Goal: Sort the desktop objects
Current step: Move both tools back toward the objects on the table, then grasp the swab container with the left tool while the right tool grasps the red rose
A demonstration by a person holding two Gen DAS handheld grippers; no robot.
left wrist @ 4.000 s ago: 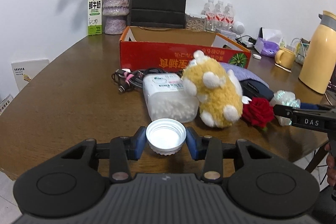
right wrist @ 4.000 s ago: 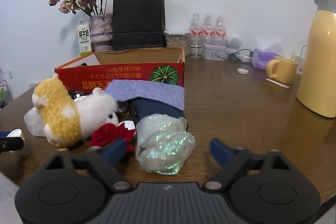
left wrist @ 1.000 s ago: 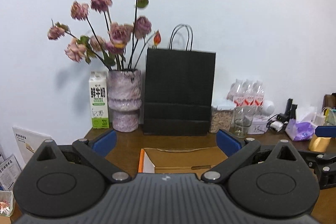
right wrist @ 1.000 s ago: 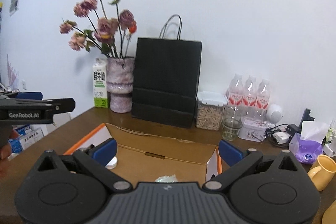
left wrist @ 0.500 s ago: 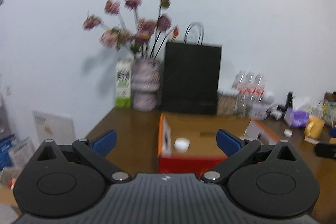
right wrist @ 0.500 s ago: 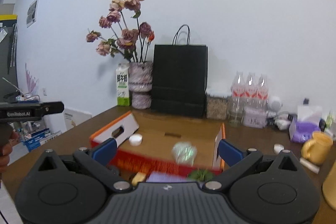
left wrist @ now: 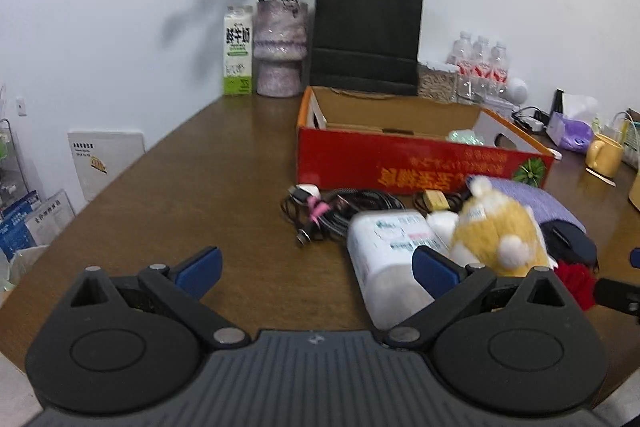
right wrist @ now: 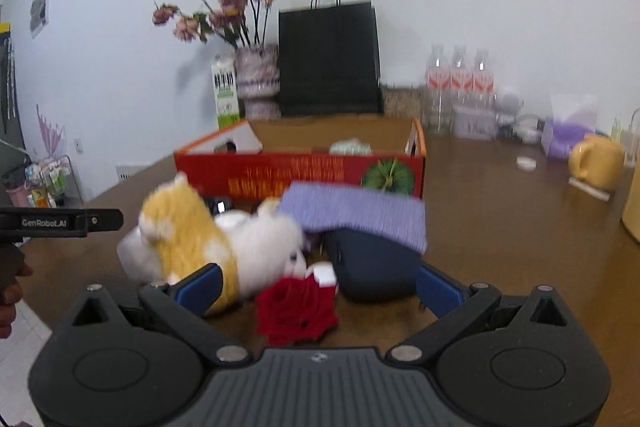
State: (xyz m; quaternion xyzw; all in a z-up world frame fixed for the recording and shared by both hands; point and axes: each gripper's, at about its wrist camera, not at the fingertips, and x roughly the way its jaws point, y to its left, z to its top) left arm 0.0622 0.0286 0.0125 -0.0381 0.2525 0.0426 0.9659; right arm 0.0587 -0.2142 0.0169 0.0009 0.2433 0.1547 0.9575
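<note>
We hold the left gripper low over the near edge of the brown table, its blue-tipped jaws spread wide with nothing between them. Just beyond its right fingertip lies a white plastic jar on its side, touching a yellow and white plush toy to its right. Farther off, a tangle of black cables sits between the jar and the red cardboard box.

We hold the right gripper wide as well, gripping nothing. A red fabric rose lies on the table near the middle of its gap, close to the camera. To the left of the rose lies the plush toy, to the right a dark blue pouch, partly covered by a lavender knitted cloth that leans toward the box. Inside the open box, a pale green crinkled bundle shows above the front wall.

Behind the box stand a black paper bag, a vase of dried roses and a milk carton. At far right sits a yellow mug. The views are somewhat blurred.
</note>
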